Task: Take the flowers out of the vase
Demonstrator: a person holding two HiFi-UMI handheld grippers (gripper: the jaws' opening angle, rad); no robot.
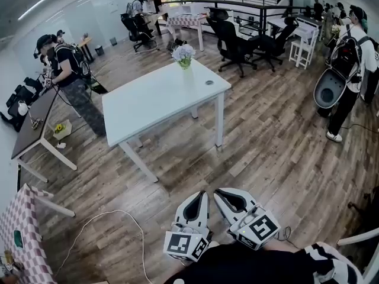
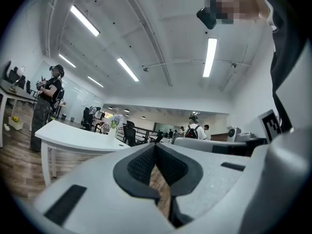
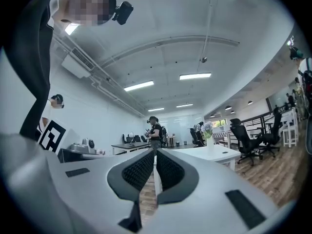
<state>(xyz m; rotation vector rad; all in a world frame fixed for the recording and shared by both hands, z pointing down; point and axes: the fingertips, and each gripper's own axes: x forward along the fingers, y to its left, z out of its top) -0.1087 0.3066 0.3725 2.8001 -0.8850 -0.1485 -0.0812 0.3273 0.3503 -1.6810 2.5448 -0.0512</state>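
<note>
A small vase point(image 1: 185, 64) of pale flowers point(image 1: 183, 52) stands at the far end of the white table point(image 1: 155, 99). Both grippers are held close to my body, well short of the table and pointing level towards it. The left gripper point(image 1: 200, 195) has its jaws together with nothing in them, and so does the right gripper point(image 1: 220, 193). In the left gripper view the left gripper point(image 2: 155, 146) is shut, with the flowers point(image 2: 116, 120) far off on the table. In the right gripper view the right gripper point(image 3: 155, 153) is shut, and the flowers point(image 3: 208, 127) are far off too.
A small dark disc point(image 1: 209, 82) lies on the table near the vase. One person point(image 1: 70, 76) stands left of the table beside a dark desk point(image 1: 35, 123), another person point(image 1: 349, 70) at the right. Office chairs point(image 1: 234, 43) stand behind. A white cable point(image 1: 95, 223) runs over the wooden floor.
</note>
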